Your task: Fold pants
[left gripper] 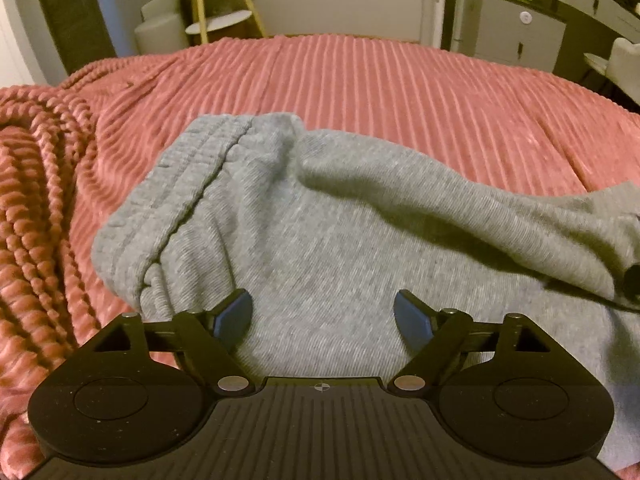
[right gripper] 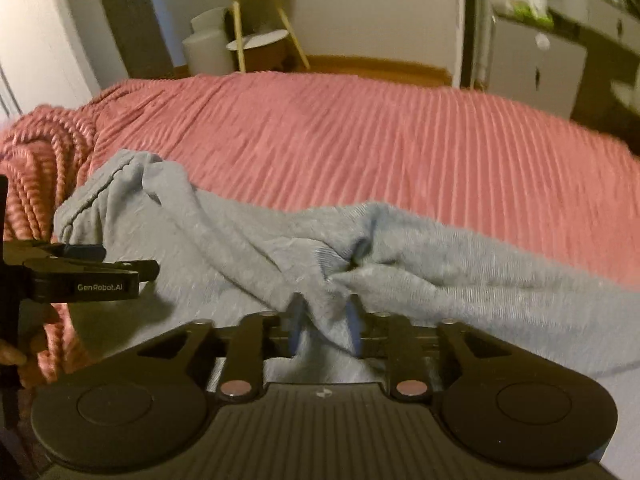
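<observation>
Grey sweatpants (left gripper: 340, 248) lie rumpled on a pink ribbed bedspread (left gripper: 380, 88), waistband (left gripper: 180, 184) at the far left. My left gripper (left gripper: 323, 316) is open, its blue pads hovering over the flat grey cloth, holding nothing. My right gripper (right gripper: 325, 320) is shut on a raised fold of the pants (right gripper: 280, 240), lifting it into a ridge. The left gripper also shows in the right wrist view (right gripper: 120, 268) at the left edge, over the cloth near the waistband.
A bunched part of the pink bedspread (left gripper: 36, 220) lies at the left. Beyond the bed stand a yellow-legged side table (left gripper: 224, 20), a pale round stool (left gripper: 160, 32) and a grey cabinet (left gripper: 512, 28).
</observation>
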Demonstrator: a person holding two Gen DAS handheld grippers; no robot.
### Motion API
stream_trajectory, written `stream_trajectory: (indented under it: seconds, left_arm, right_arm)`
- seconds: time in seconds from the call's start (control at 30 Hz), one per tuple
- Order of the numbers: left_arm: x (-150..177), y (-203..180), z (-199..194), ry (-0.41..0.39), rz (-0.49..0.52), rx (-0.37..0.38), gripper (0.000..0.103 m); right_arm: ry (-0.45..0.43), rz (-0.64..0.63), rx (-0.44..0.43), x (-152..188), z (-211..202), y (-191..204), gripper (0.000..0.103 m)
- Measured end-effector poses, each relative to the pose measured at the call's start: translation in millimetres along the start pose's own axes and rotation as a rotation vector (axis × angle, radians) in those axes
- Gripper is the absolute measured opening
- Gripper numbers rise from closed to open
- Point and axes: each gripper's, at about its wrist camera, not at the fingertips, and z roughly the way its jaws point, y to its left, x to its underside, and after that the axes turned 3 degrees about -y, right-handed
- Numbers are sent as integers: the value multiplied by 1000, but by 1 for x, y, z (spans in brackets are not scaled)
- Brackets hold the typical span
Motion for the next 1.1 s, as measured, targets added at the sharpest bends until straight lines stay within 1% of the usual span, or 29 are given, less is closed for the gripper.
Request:
stream_trajectory:
  seconds: [0.07,0.1,0.13,0.17,0.2,0.23,0.3,0.37,0.47,0.5,0.6,0.7,0.73,0.77,0.8,0.9,0.93,0.97,1.0,1.03,1.07,1.1]
  left_arm:
    - [0,0,1,-3,4,0,87]
    - [0,0,1,-4,5,0,87]
    - [0,0,1,-5,5,1,88]
    - [0,0,2,-6,6,2,88]
    - [0,0,2,-6,6,3,88]
    - [0,0,3,-6,7,4,88]
    - [-1,2,3,-6,8,8,89]
    - [-1,2,4,-7,8,10,90]
    - [-1,2,6,-11,15,8,91]
    - [-1,2,6,-12,16,8,91]
    - [-1,3,8,-13,11,13,92]
    - [-1,2,9,-16,14,11,93]
    - [0,2,9,-17,17,10,93]
    - [0,1,9,-19,19,9,93]
    - [0,1,10,-18,19,10,93]
    - [-1,3,10,-14,13,19,94]
    - [-1,3,11,-13,10,22,94]
    - [-1,5,11,-13,8,23,94]
    - [-1,5,12,-13,7,23,94]
    - [-2,4,12,-15,9,21,95]
    - [-1,4,12,-18,12,18,95]
    - [-1,3,13,-20,14,15,95]
  right_arm:
    - [-19,-43,18,-6,3,5,38]
    - [-29,-56,23,-8,5,6,39]
    - [-36,-56,21,-12,8,8,43]
    - [-35,-35,0,-15,11,5,48]
    - [-25,7,-46,-19,14,0,52]
    - [-14,59,-88,-21,18,-7,59]
    - [2,108,-117,-28,25,-17,60]
    - [-4,107,-136,-34,28,-22,61]
    - [-2,158,-159,-44,31,-36,61]
    - [-8,157,-155,-48,30,-36,61]
    - [-68,127,-145,-58,19,-40,63]
    - [-80,193,-155,-70,21,-57,69]
    - [-52,223,-184,-73,28,-63,76]
    - [-8,245,-218,-75,37,-69,77]
    - [34,267,-234,-75,48,-74,77]
    - [183,318,-265,-71,70,-84,77]
    - [205,333,-279,-69,71,-86,78]
    - [216,353,-315,-67,69,-89,83]
    - [221,384,-363,-66,67,-93,87]
    - [222,428,-423,-64,66,-98,95]
    - [219,472,-471,-61,66,-103,99]
    - [216,517,-513,-59,68,-107,100]
